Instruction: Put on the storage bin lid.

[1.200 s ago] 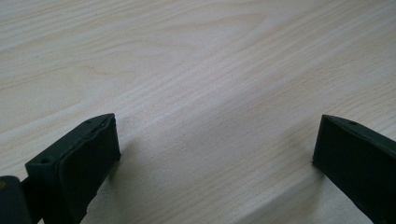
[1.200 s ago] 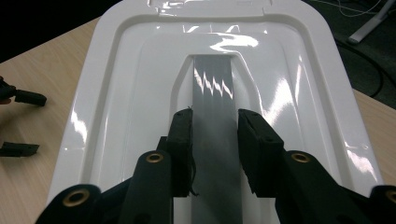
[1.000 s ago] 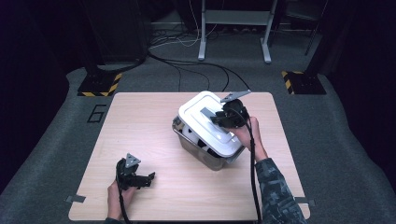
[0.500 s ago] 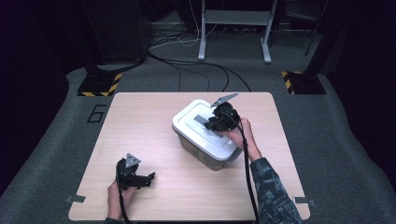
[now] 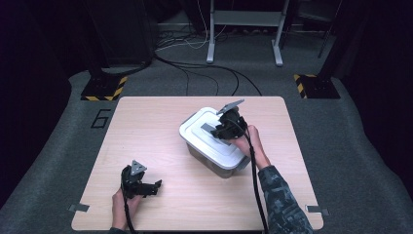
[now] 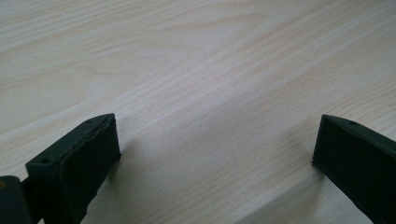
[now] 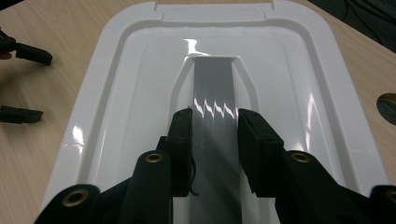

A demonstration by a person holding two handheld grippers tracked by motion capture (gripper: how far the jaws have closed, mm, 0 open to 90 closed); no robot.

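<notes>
Gripping grey handle (image 7: 213, 100), right tongs (image 7: 214, 126) (lidded bin (image 5: 204, 146))

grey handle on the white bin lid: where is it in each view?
High view: grey handle on the white lid, right of table centre, under the right gripper.
Right gripper view: centre, clamped between the jaws.
Left gripper view: bare table.
Shared landmark: the left gripper, at left edge.

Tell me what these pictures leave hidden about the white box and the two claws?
- What the box contains: in the high view the white lid covers it.
- The near end of the grey handle: in the right gripper view the right claw, clamped on it, hides it.
- The box's far side: in the high view it faces away.
- The left claw: in the left gripper view the frame's bottom edge cuts off its body.
</notes>
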